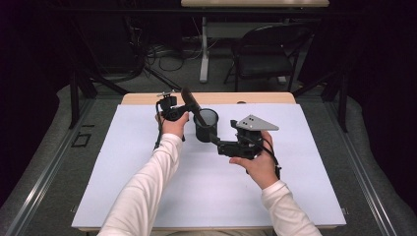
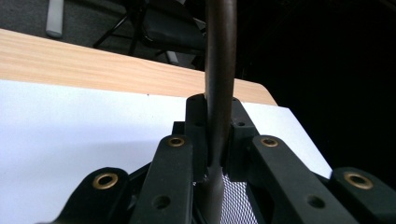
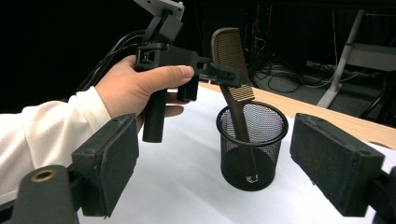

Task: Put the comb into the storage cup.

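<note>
A brown comb [image 3: 232, 56] stands tilted in a black mesh cup [image 3: 252, 144], teeth end up and handle tip on the cup's floor. My left gripper [image 3: 219, 74] is shut on the comb's middle, just above the cup's rim. In the left gripper view the comb [image 2: 219, 84] rises between the jaws of the left gripper [image 2: 217, 140], with mesh [image 2: 238, 200] below. My right gripper [image 3: 219, 140] is open, its pads [image 3: 112, 163] wide apart, with the cup a little ahead and untouched. From above, the cup [image 1: 205, 124] sits between the left gripper [image 1: 186, 109] and the right gripper [image 1: 216, 140].
A white sheet [image 1: 147, 187] covers most of the wooden table [image 1: 147, 98]. Beyond the far edge stand a black chair [image 1: 265, 54], a table leg [image 1: 203, 49] and floor cables [image 1: 167, 56].
</note>
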Tool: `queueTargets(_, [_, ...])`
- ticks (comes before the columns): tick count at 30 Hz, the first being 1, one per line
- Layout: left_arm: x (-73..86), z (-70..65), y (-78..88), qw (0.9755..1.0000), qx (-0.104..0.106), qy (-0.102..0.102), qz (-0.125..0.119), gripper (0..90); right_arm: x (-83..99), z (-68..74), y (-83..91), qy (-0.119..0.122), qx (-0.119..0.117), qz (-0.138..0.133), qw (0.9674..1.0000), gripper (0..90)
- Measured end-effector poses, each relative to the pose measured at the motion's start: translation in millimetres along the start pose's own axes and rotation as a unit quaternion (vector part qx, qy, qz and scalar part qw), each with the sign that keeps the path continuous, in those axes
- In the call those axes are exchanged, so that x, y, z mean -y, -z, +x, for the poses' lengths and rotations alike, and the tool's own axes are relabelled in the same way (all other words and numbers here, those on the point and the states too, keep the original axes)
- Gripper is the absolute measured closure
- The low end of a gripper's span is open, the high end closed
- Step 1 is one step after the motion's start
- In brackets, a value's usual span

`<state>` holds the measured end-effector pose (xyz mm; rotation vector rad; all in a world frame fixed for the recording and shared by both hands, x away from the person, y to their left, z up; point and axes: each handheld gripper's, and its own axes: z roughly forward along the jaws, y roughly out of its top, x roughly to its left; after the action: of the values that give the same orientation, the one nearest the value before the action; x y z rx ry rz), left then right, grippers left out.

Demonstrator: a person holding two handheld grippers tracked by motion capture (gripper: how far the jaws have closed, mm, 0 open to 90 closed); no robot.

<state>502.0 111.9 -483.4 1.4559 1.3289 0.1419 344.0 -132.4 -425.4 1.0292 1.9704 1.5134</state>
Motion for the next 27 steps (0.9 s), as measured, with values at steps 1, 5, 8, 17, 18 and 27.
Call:
queueTargets(1, [0.0, 0.1, 0.0, 1.0000, 0.000, 0.002, 0.000, 82.8, 0.0, 0.1, 0.0, 0.000, 0.000, 0.000, 1.0000, 15.4])
queueTargets(5, [0.3, 1.7, 0.4, 1.0000, -0.003, 0.000, 0.000, 82.6, 0.1, 0.4, -0.1, 0.000, 0.001, 0.001, 1.0000, 15.4])
queueTargets(8, [0.8, 2.3, 1.0, 1.0000, -0.003, 0.000, -0.001, 82.6, -0.1, 0.4, 0.2, 0.000, 0.000, 0.000, 1.0000, 15.4])
queueTargets(17, [1.1, 1.8, 1.5, 1.0000, -0.006, -0.004, 0.000, 81.6, -0.1, 1.0, 0.0, 0.001, 0.000, -0.001, 1.0000, 15.4])
queueTargets(18, [1.1, 1.6, 1.4, 1.0000, -0.007, -0.006, 0.000, 81.2, -0.1, 0.9, 0.1, 0.000, 0.000, -0.001, 1.0000, 15.4])
queueTargets(27, [0.8, 3.8, 2.6, 0.9999, -0.011, -0.002, -0.002, 71.8, -0.2, 0.4, 0.4, 0.000, 0.001, -0.002, 1.0000, 15.4])
